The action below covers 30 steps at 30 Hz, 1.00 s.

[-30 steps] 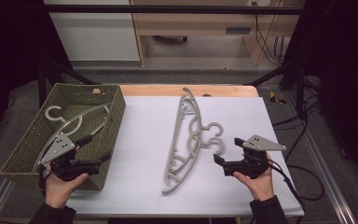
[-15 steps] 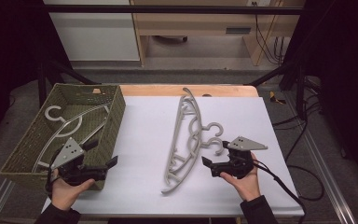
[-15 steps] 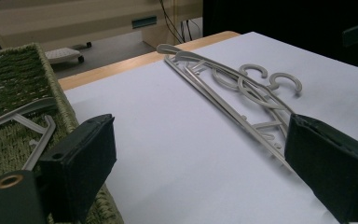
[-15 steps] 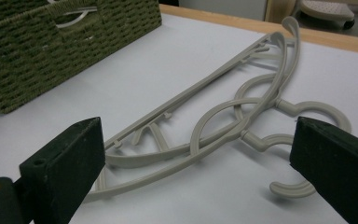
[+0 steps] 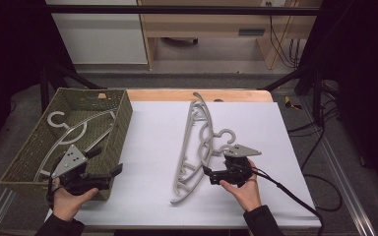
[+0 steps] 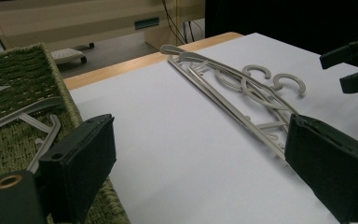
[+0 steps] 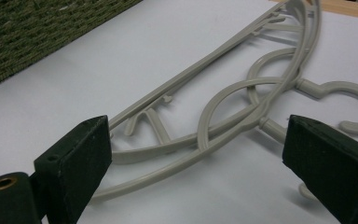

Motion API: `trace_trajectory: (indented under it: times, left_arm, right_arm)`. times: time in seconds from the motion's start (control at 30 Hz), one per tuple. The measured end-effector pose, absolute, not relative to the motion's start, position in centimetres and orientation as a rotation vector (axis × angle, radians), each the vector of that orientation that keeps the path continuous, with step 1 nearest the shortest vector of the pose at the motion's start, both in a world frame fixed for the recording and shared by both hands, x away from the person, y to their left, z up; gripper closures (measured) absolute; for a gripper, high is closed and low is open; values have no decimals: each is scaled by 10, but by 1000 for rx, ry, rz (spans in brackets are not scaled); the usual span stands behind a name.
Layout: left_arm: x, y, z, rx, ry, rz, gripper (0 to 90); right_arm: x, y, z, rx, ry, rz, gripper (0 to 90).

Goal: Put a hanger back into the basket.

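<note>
We worked at a white table [image 5: 142, 142] with a wooden far edge, a pale cabinet [image 5: 98, 34] and dark surroundings beyond it. Grey hangers [image 5: 199, 142] lay stacked mid-table, another in the green woven basket [image 5: 123, 113] at the left. Our left gripper [image 5: 109, 173] gaped wide beside the basket, and our right gripper [image 5: 207, 173] spread wide just beside the stack.

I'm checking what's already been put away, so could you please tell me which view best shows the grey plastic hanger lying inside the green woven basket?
The high view: the grey plastic hanger shows from hook to arms inside the green woven basket. The left gripper view catches just part of its arms, and the right gripper view shows the basket's wall.
</note>
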<state>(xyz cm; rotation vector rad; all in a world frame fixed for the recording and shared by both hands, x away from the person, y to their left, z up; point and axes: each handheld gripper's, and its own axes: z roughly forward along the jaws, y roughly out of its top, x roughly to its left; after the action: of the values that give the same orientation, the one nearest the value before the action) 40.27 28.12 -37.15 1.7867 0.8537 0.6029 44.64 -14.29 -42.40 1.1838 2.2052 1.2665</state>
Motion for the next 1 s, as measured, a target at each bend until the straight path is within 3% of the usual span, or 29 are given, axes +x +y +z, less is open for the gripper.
trace_trajectory:
  times: [0.67,1.0]
  left_arm:
    - [401,282,-369,1784,847,614,84]
    - [401,283,-368,1786,843,621,84]
  right_arm:
    - [460,-117,-465,1296,2284,1079,170]
    - [462,-114,-474,1298,2348,1076,265]
